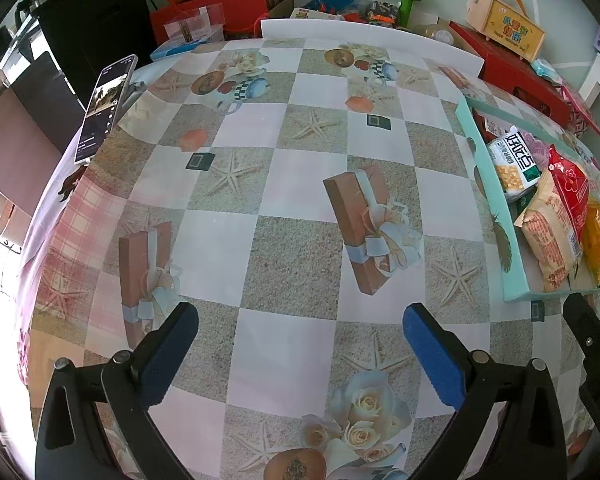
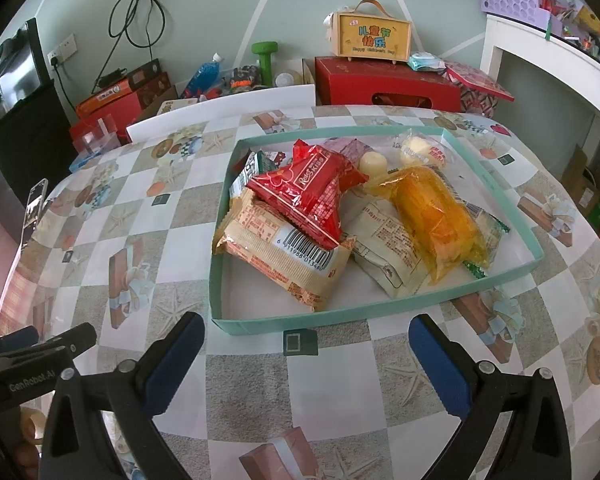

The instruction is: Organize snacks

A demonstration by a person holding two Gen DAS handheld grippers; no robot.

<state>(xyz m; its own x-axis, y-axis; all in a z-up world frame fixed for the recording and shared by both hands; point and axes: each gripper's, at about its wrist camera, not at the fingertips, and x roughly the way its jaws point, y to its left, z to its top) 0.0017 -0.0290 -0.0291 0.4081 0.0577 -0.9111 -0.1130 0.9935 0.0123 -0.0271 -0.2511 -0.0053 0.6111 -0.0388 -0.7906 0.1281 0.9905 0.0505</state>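
Right gripper [image 2: 306,344]: fingers spread wide, nothing held, above the table [image 2: 324,392]. At 12 o'clock from it, just beyond the fingertips, sits the teal tray [image 2: 380,314]. Tray contents: red packet [image 2: 306,196] on top of a beige packet [image 2: 284,260] at 11 o'clock; orange packet [image 2: 436,220] at 1 o'clock. Left gripper [image 1: 300,336]: fingers spread wide, nothing held, over bare tablecloth; tray at its 2 o'clock. Phone [image 1: 104,108] stands at 10 o'clock.
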